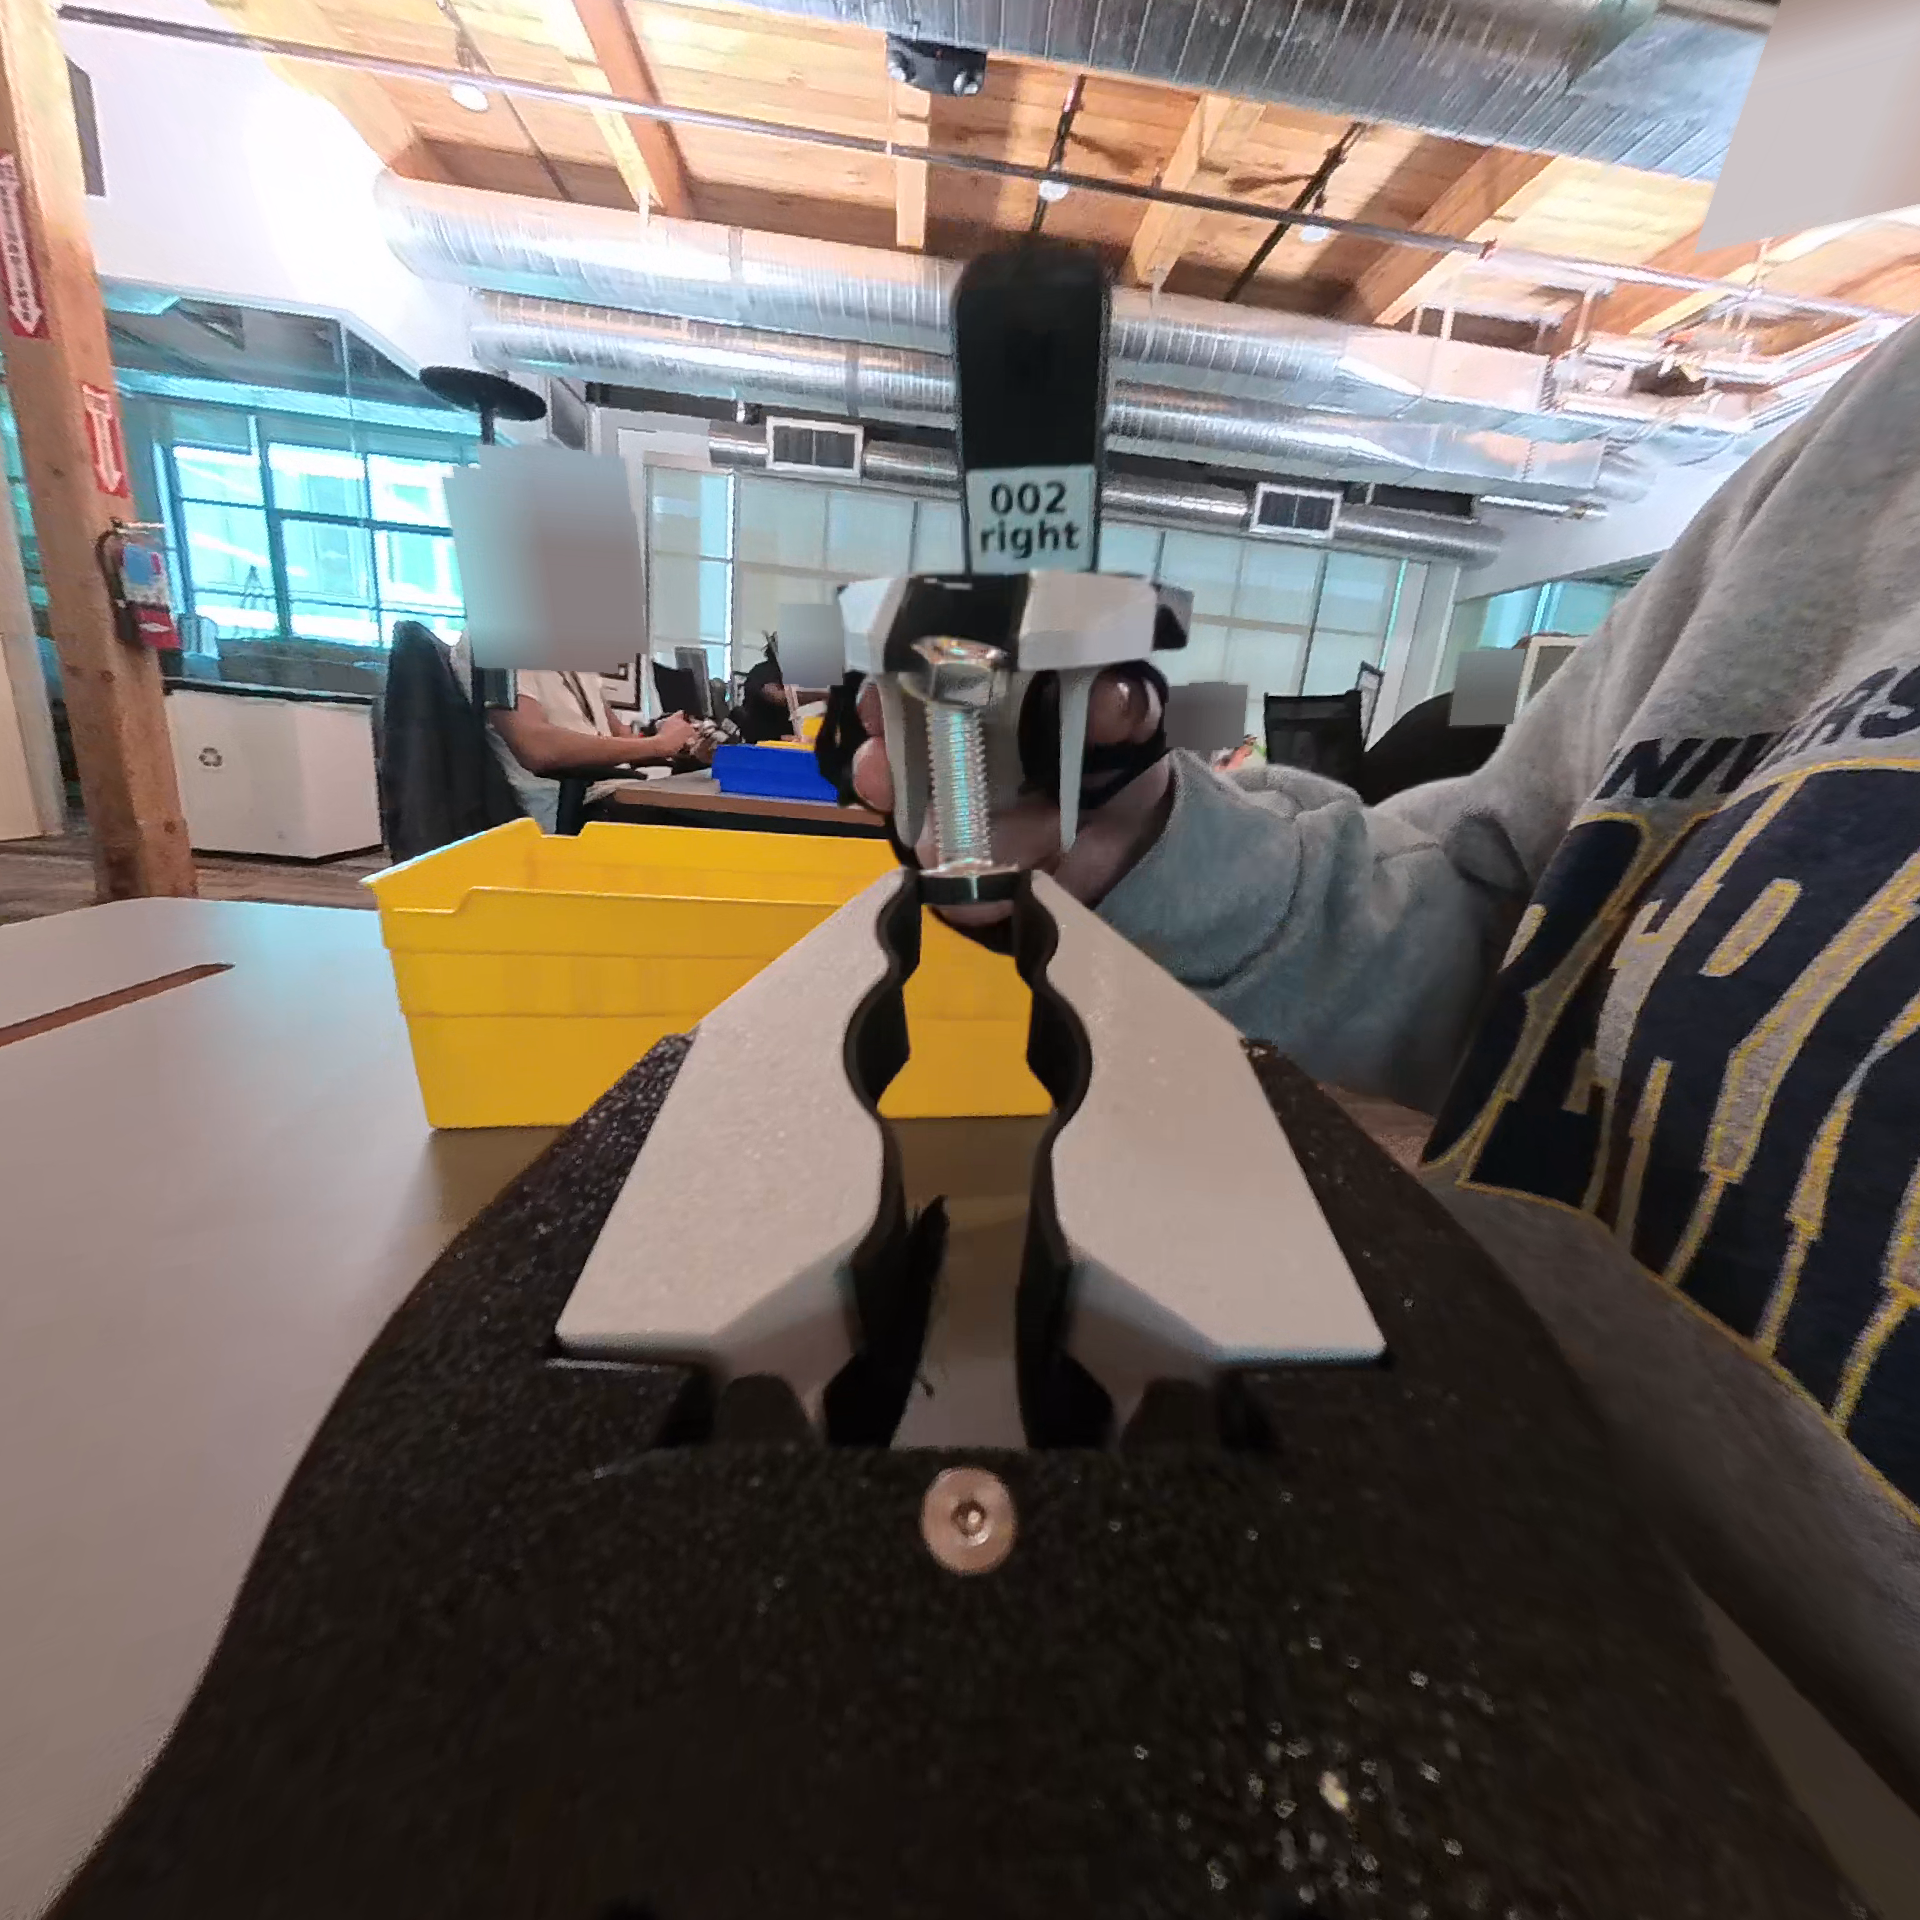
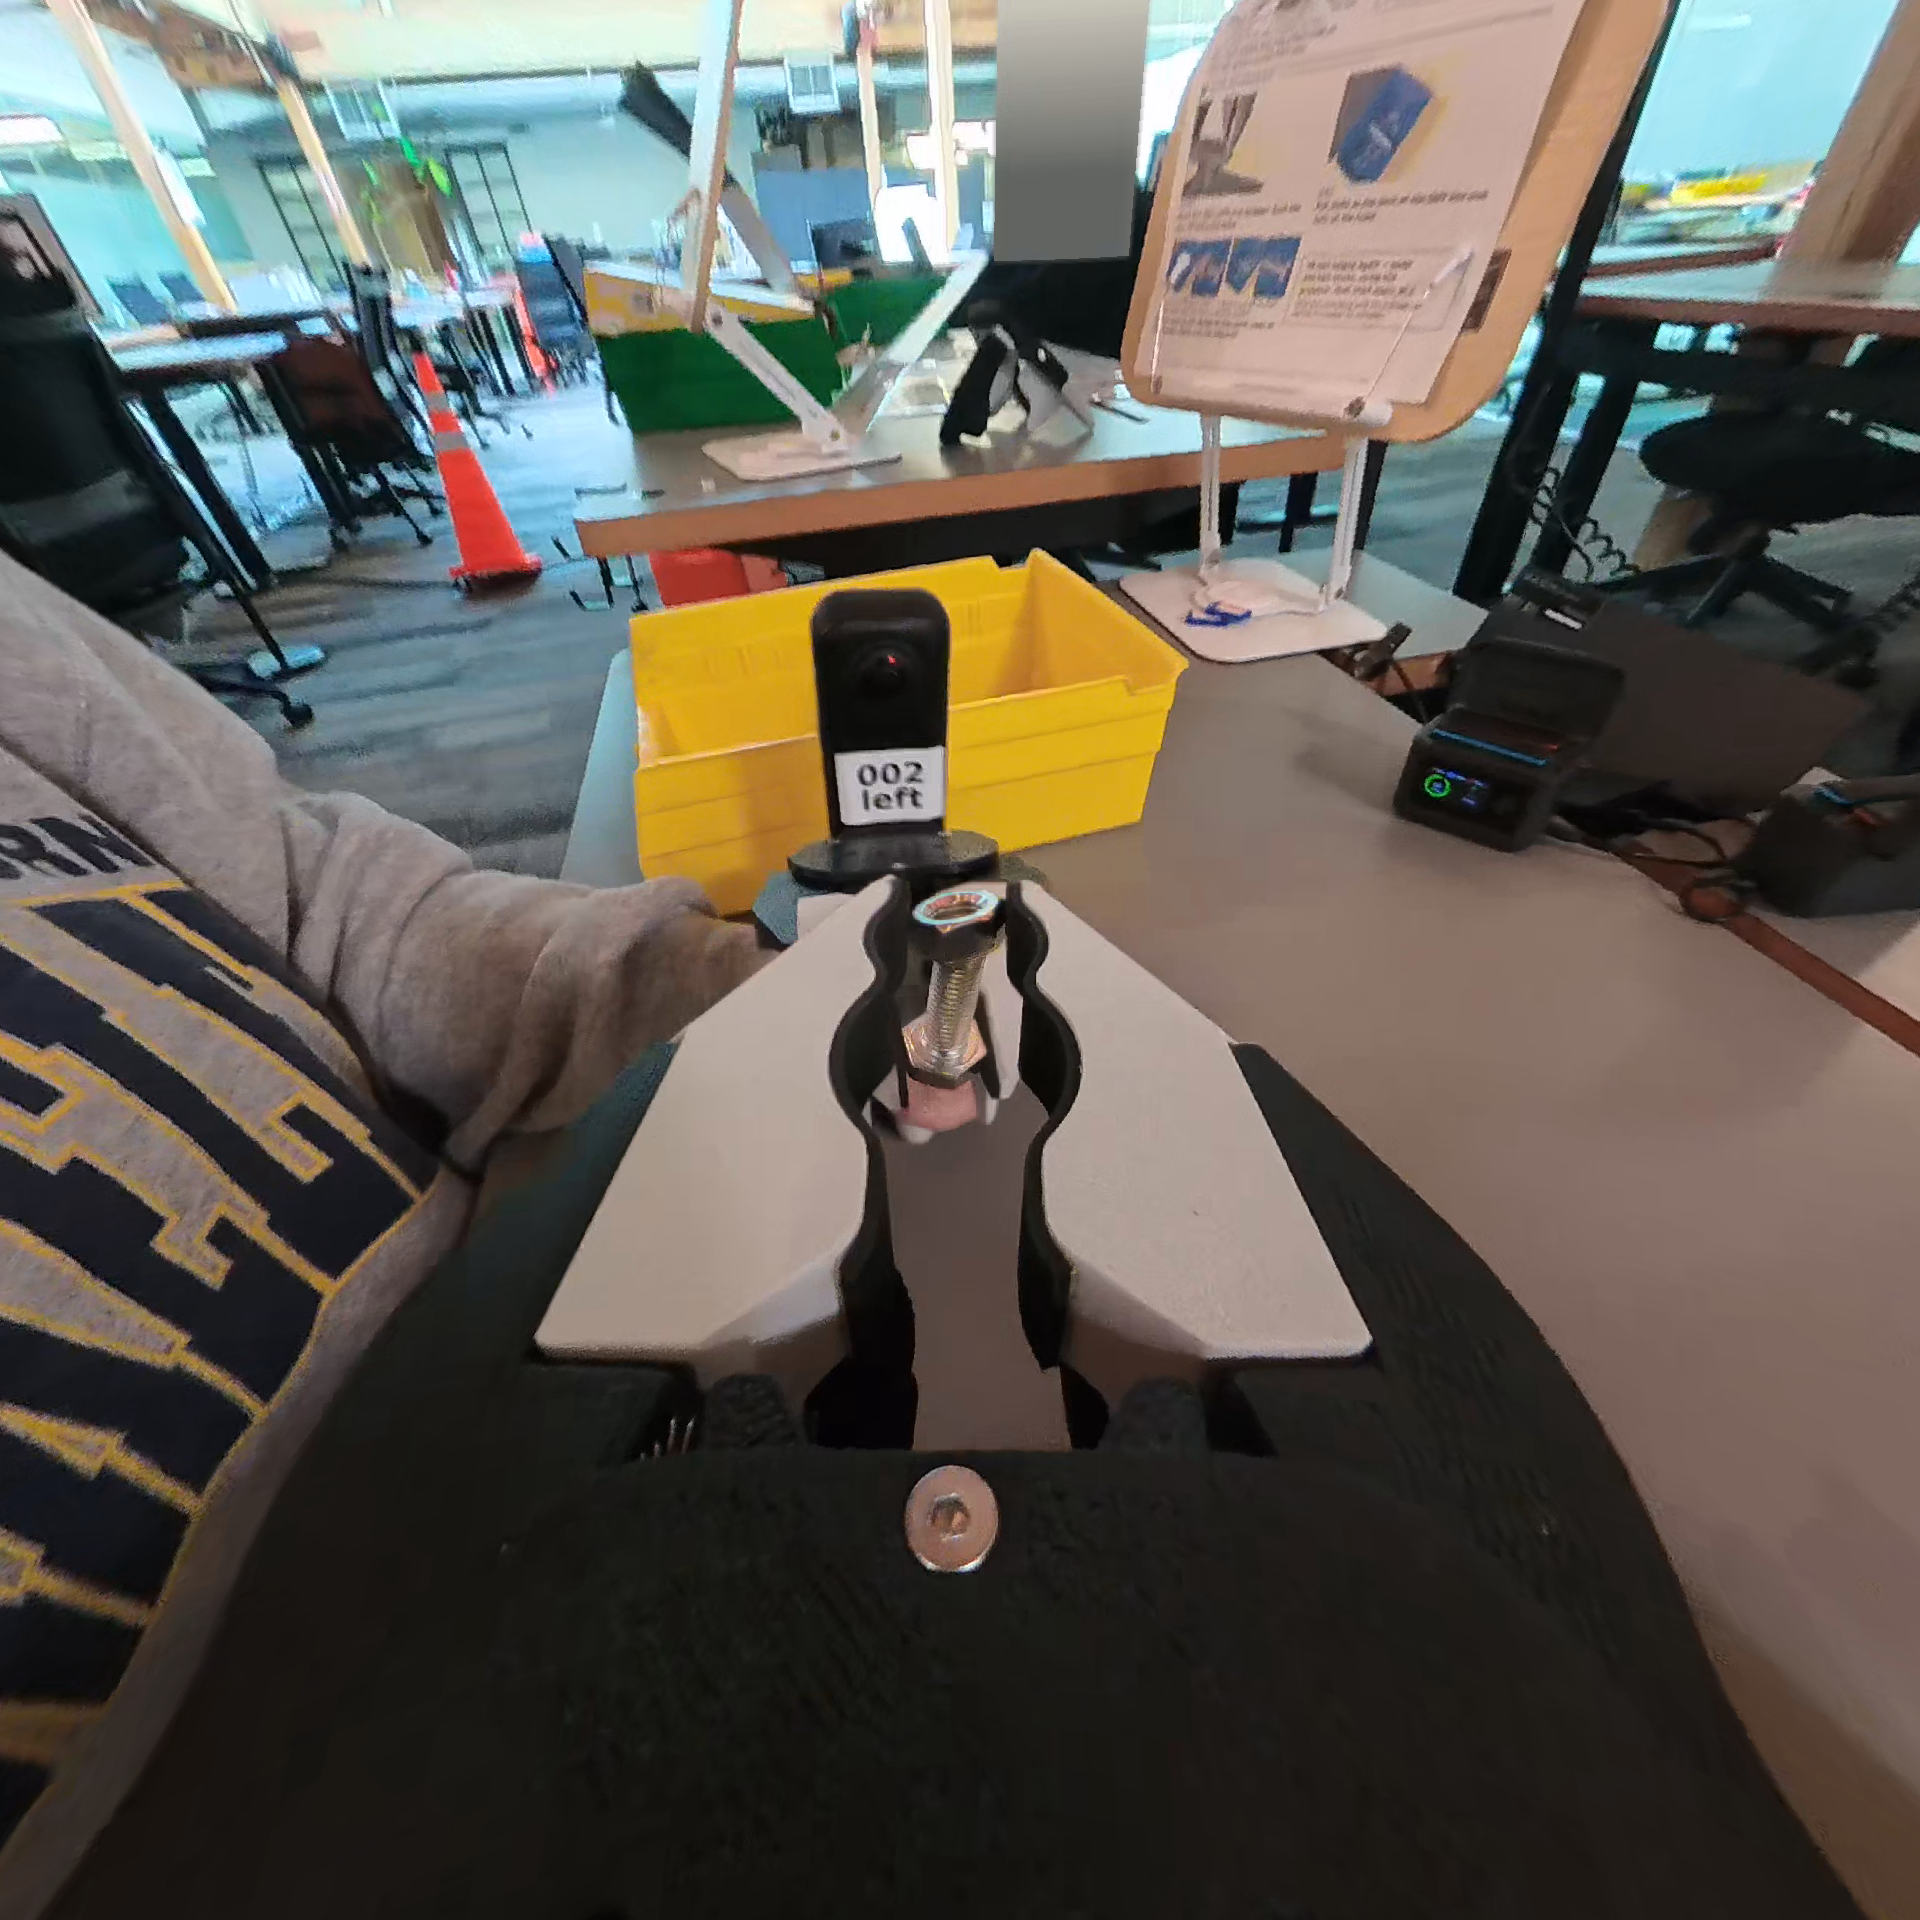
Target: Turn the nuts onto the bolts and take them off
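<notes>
Bolt [image 1: 961, 764] hangs pinched in the right gripper [image 1: 987, 831]; left gripper [image 1: 971, 888] clamps its nut [image 1: 968, 889].

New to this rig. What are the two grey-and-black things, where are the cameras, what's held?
No robot: a person holds a two-finger gripper in each hand, with a camera on each looking along its fingers. In the left wrist view, the left gripper pinches a nut at its tips. The right gripper opposite holds the bolt by its head, threaded end at the nut. The right wrist view shows the same bolt from its own side. Behind, a yellow bin sits on the grey table.
</notes>
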Demonstrator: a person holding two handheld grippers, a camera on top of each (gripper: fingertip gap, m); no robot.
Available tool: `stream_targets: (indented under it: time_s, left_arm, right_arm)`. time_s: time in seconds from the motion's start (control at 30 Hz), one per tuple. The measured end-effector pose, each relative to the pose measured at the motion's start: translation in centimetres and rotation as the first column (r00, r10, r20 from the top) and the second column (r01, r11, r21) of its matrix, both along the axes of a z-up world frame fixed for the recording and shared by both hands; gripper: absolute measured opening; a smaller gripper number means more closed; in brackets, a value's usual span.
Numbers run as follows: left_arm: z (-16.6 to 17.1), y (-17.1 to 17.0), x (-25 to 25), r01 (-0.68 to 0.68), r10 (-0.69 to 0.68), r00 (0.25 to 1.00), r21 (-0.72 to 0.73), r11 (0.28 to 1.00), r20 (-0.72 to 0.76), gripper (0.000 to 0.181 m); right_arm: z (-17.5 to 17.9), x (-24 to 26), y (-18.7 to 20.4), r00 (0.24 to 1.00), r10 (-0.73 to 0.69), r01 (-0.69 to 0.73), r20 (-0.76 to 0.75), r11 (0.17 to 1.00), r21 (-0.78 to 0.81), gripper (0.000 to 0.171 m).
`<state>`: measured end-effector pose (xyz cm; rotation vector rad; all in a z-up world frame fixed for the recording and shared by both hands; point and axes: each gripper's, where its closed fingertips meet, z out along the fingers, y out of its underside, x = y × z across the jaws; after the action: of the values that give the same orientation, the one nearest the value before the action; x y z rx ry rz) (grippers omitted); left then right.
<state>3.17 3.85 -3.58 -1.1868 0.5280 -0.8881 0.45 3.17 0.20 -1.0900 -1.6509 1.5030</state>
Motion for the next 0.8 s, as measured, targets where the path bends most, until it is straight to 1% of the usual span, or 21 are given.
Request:
stream_targets:
  time_s: [0.13,0.3,0.4,0.53,0.57,0.63,0.73,0.8]
  left_arm:
    - [0.6,-0.8,0.4,0.066,-0.067,0.997,0.022,0.998,0.034,0.015]
    - [0.8,-1.2,0.7,0.103,-0.104,0.993,0.020,0.994,0.048,0.016]
    - [0.7,-0.8,0.6,0.078,-0.078,0.996,0.013,0.997,0.046,0.015]
    - [0.5,-0.1,0.0,0.009,-0.009,0.999,0.003,1.000,0.053,0.015]
    - [0.6,-0.2,0.1,0.023,-0.023,0.998,0.004,1.000,0.061,0.015]
    - [0.8,-0.6,0.3,0.067,-0.068,0.995,0.013,0.998,0.078,0.015]
    - [1.0,-1.6,1.1,0.180,-0.180,0.978,0.009,0.984,0.108,0.016]
    - [1.0,-1.8,1.3,0.208,-0.207,0.971,0.005,0.978,0.118,0.015]
  right_arm:
    - [0.7,0.5,-0.7,0.996,0.079,-0.083,-0.030,0.985,-0.154,0.017]
    - [0.9,0.6,-1.0,0.991,0.120,-0.132,-0.067,0.967,-0.217,0.016]
    - [0.8,0.4,-0.7,0.993,0.085,-0.104,-0.087,0.967,-0.232,0.017]
    - [0.7,-0.1,0.1,0.991,-0.030,0.000,-0.130,0.975,-0.220,0.017]
    - [0.8,0.0,0.1,0.988,-0.039,0.005,-0.147,0.975,-0.222,0.017]
    - [1.0,0.3,-0.3,0.986,0.000,-0.046,-0.167,0.961,-0.273,0.016]
    - [1.3,1.0,-1.1,0.975,0.111,-0.175,-0.191,0.916,-0.362,0.017]
    - [1.3,1.2,-1.3,0.969,0.141,-0.212,-0.205,0.900,-0.381,0.017]
